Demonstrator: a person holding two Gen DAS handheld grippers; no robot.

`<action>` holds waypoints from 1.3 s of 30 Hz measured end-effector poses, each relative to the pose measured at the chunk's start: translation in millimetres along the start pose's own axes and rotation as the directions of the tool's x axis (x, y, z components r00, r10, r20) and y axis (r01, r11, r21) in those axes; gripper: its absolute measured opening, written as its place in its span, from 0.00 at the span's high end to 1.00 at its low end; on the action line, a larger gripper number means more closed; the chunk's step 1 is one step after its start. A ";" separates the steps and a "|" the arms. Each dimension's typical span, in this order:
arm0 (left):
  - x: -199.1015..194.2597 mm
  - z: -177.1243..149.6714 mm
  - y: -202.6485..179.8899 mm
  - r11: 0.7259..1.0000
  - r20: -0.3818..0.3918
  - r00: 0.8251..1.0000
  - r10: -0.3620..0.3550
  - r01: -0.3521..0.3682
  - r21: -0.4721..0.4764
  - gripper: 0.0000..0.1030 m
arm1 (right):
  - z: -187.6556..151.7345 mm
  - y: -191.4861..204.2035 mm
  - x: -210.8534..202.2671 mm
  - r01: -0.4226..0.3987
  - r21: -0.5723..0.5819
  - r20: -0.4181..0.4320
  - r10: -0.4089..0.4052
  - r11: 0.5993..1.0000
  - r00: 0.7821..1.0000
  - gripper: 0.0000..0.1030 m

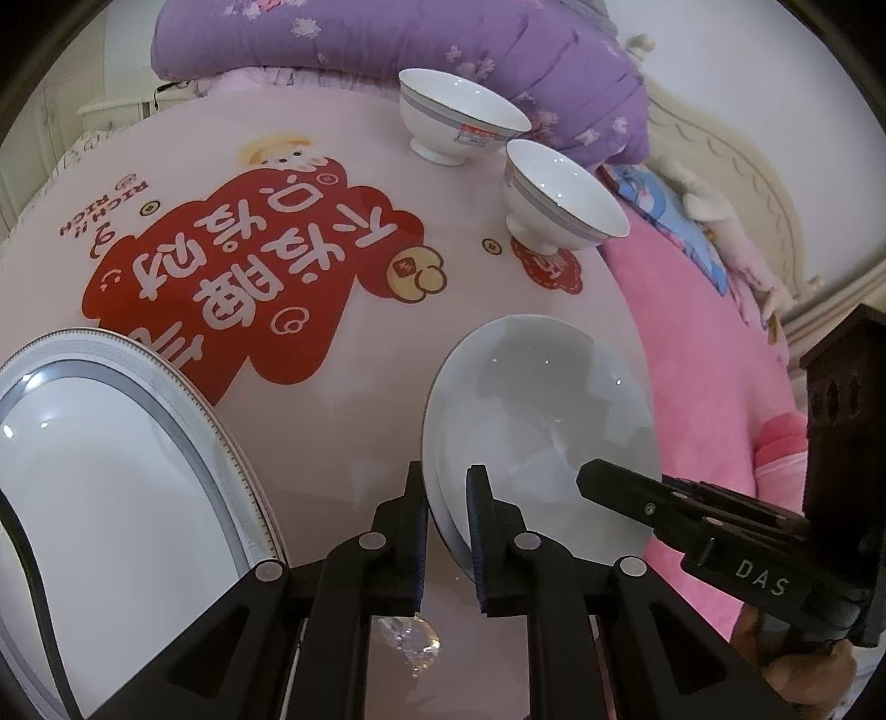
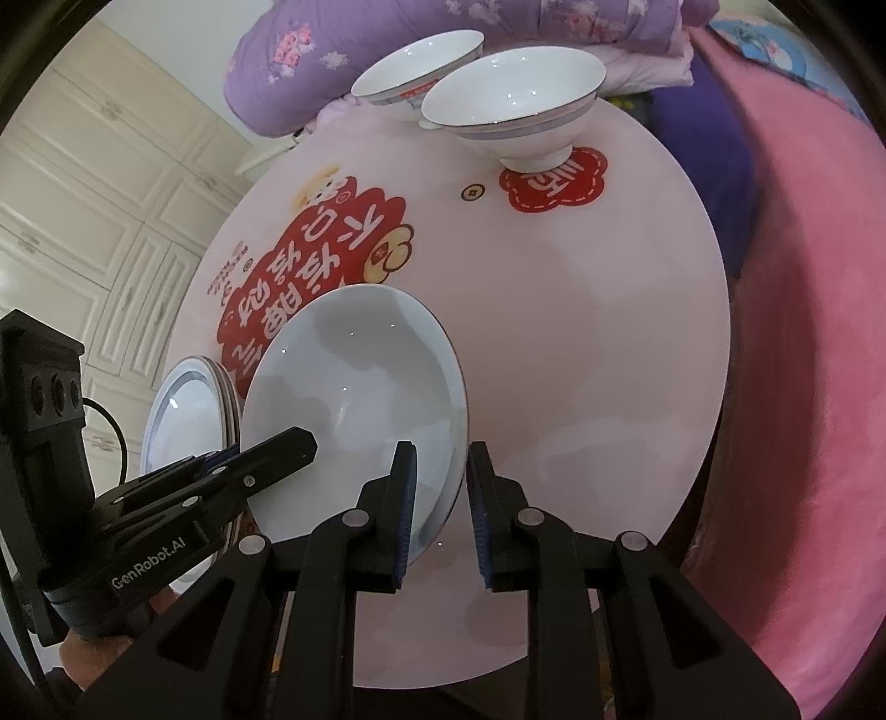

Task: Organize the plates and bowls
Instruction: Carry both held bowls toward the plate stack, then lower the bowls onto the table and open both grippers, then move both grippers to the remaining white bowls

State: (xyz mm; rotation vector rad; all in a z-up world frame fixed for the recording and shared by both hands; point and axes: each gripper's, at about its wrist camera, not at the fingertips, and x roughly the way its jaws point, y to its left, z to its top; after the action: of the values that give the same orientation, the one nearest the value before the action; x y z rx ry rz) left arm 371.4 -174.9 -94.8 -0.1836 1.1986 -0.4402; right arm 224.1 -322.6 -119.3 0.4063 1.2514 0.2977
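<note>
A plain white plate (image 1: 531, 421) is held tilted above the pink table; it also shows in the right wrist view (image 2: 354, 399). My left gripper (image 1: 447, 531) pinches its left rim. My right gripper (image 2: 440, 498) straddles its right rim, with a small gap at the outer pad. A stack of grey-rimmed plates (image 1: 111, 471) lies at the left, also visible in the right wrist view (image 2: 188, 410). Two white bowls stand at the far side: one further back (image 1: 459, 113) (image 2: 415, 66), one nearer (image 1: 559, 194) (image 2: 515, 105).
The round table (image 2: 581, 332) has a pink cover with red print. A purple quilt (image 1: 387, 39) lies behind the bowls. Pink bedding (image 2: 803, 332) borders the table's right side. White cabinets (image 2: 83, 221) stand at the left.
</note>
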 end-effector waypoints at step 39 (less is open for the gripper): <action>-12.1 143.6 -1.7 0.994 0.121 0.989 0.080 -0.071 -0.081 0.03 | 152.1 -51.8 -51.7 0.042 0.024 0.268 -0.047 0.999 0.962 0.00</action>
State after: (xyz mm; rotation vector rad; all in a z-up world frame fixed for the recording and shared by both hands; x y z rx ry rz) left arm 500.7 -184.6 -32.0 -0.2271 1.0972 -0.3123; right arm 354.5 -411.6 -59.5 0.4187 0.9958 0.1852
